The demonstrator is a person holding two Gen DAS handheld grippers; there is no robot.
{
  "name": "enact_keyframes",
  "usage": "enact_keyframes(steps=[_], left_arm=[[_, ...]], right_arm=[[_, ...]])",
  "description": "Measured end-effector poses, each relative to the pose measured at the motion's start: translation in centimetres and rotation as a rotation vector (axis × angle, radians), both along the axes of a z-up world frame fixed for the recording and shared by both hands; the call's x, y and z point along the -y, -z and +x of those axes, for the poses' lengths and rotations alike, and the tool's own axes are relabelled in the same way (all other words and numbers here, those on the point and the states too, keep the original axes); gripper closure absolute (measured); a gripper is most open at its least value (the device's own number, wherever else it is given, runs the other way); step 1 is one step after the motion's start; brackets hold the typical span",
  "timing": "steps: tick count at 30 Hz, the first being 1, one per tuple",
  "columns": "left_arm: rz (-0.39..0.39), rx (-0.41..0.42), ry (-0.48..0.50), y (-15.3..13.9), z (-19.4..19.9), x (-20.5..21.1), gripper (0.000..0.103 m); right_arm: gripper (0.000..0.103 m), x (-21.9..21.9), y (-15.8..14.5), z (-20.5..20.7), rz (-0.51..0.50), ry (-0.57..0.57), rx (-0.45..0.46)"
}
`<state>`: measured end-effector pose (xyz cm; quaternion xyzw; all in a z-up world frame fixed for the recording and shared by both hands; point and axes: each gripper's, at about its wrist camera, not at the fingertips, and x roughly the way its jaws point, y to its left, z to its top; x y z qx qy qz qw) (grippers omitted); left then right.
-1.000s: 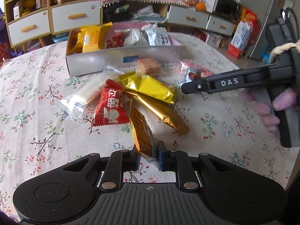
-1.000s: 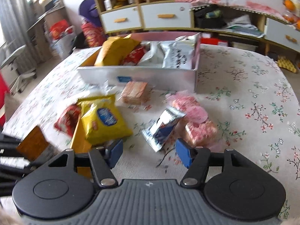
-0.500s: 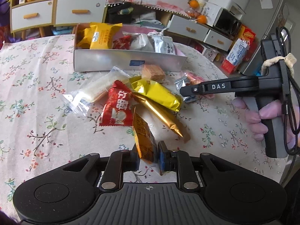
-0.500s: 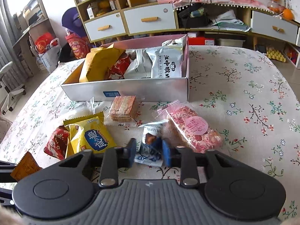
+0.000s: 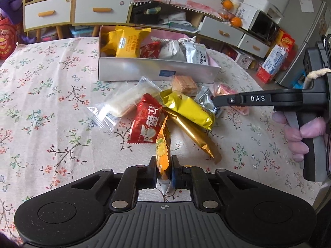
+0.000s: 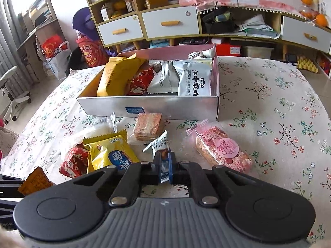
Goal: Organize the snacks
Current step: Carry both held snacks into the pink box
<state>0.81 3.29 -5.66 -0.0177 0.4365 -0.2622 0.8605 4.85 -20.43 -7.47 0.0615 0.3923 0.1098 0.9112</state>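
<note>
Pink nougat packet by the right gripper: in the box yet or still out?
Out. The pink nougat packet lies flat on the tablecloth, in front of the silver box and apart from it; no gripper touches it.

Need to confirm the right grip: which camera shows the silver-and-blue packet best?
The right wrist view: the silver-and-blue packet sits pinched in the right gripper, its printed top showing. In the left wrist view only a crinkled silver end shows behind the yellow packet.
</note>
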Motion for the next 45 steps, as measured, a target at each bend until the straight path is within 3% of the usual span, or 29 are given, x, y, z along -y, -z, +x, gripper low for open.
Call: enact_keyframes(steps=[3, 5, 8, 15, 16, 22, 35, 45], left_arm=[[0.011, -0.019, -0.014, 0.1, 0.3, 0.0, 0.093], [0.012, -0.024, -0.017, 0.1, 0.2, 0.0, 0.093], [0.010, -0.026, -0.018, 0.0, 0.2, 0.1, 0.093], [0.008, -0.035, -0.033, 0.0, 0.7, 0.2, 0.093], [0.007, -0.035, -0.034, -0.1, 0.8, 0.3, 0.093], [-0.015, -0.035, -0.038, -0.8, 0.8, 0.2, 0.093], [-0.140, 0.018, -0.114, -4.5, 3.2, 0.7, 0.093], [-0.253, 0.016, -0.211, -4.6, 8.0, 2.7, 0.093]], right_arm=[[0.096, -0.4, 0.4, 0.1, -0.012, -0.010, -0.009], [0.081, -0.7, 0.5, 0.1, -0.025, -0.016, -0.003], [0.075, -1.2, 0.8, 0.3, -0.052, -0.027, 0.002], [0.074, -2.4, 1.5, 0.9, -0.157, -0.062, 0.032], [0.079, -2.6, 1.5, 0.9, -0.170, -0.069, 0.037], [0.082, -2.4, 0.9, 0.8, -0.171, -0.073, 0.041], [0.082, -1.1, -2.9, 0.8, 0.003, -0.014, 0.090], [0.082, 0.0, -3.8, 3.3, 0.165, 0.073, 0.126]])
